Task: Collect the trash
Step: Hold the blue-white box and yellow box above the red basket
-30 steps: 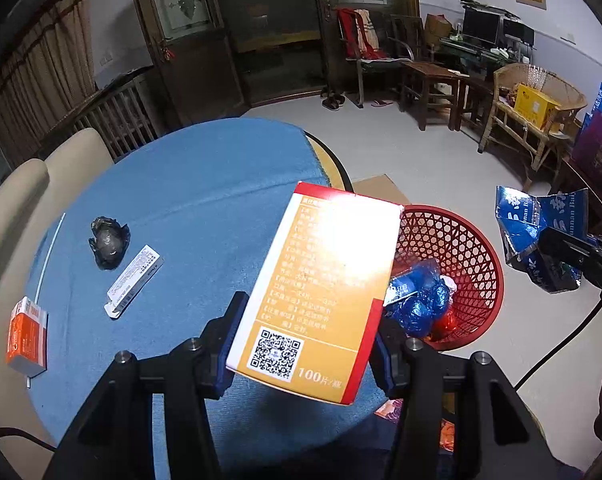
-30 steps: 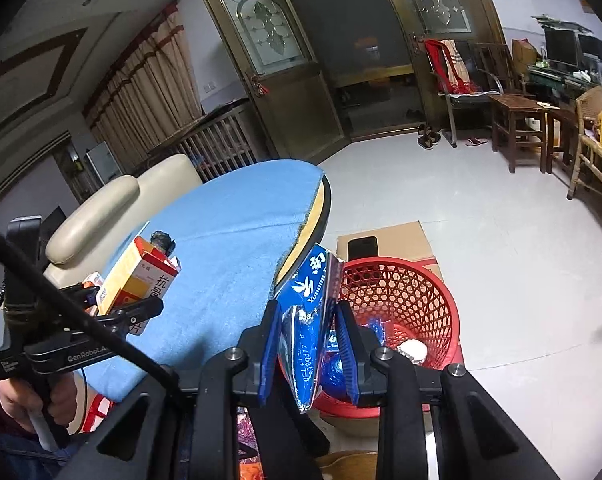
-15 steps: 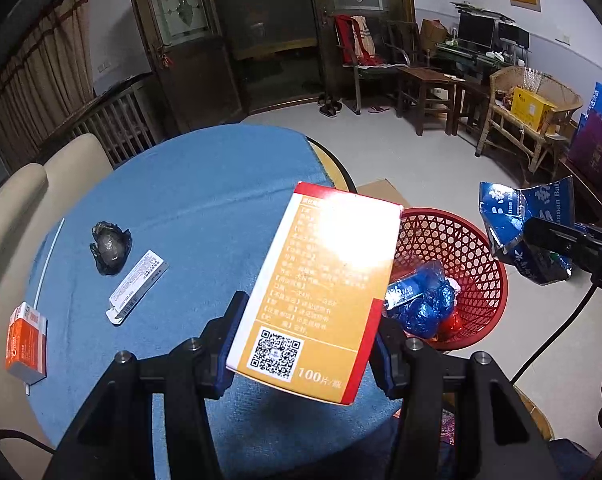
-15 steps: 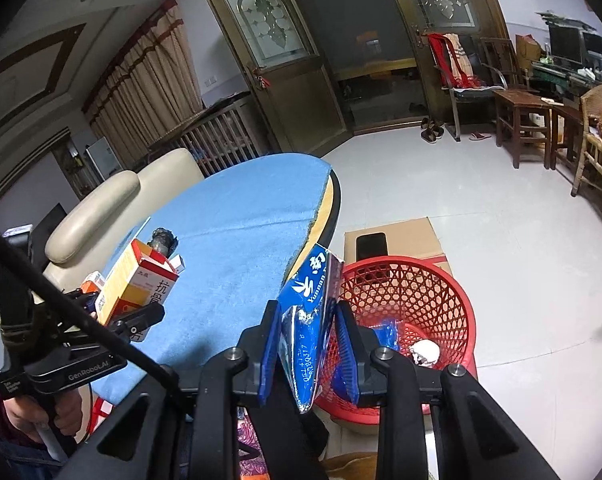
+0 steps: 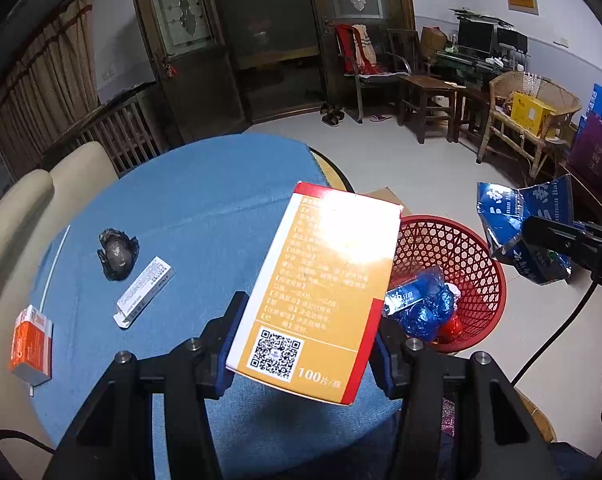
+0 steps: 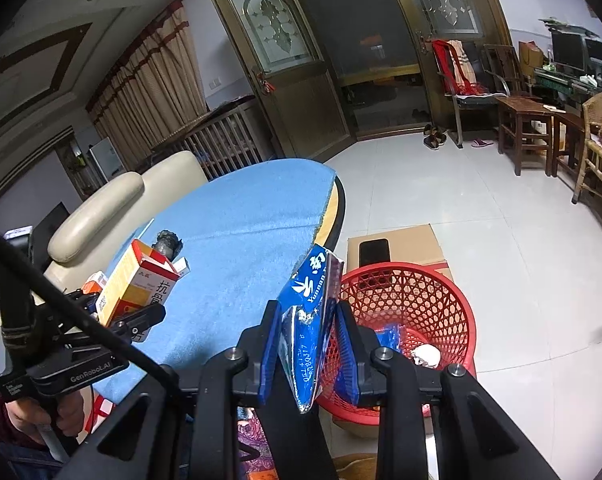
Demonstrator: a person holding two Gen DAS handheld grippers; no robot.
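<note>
Carry-to-bin step, both my grippers loaded. My left gripper (image 5: 305,332) is clamped on the sides of a tall orange-and-red cardboard medicine box (image 5: 321,292), held tilted above the near edge of the round table with the blue cloth (image 5: 205,200), not yet over the bin. My right gripper (image 6: 307,352) is squeezed tight on a flattened blue foil packet with white lettering (image 6: 311,320), hanging just beside the near rim of the red plastic lattice basket (image 6: 413,304), which stands on the floor beside the table. Next move, my guess: swing each hand out over the basket mouth and spread the jaws so both pieces fall in; the box needs the longer sideways travel, and the packet is thin and light, so it may cling to a pad or flutter off past the rim. The box looks rigid and uncrushed, QR code and small print on the face toward me, glare across the upper half. The packet is torn and creased, shiny. The basket already holds crumpled blue foil wrappers (image 5: 425,308) and something small and white. Still lying on the cloth: a crumpled black lump (image 5: 117,250), a slim white carton (image 5: 145,292) and a small orange box (image 5: 31,340) near the left edge.
</note>
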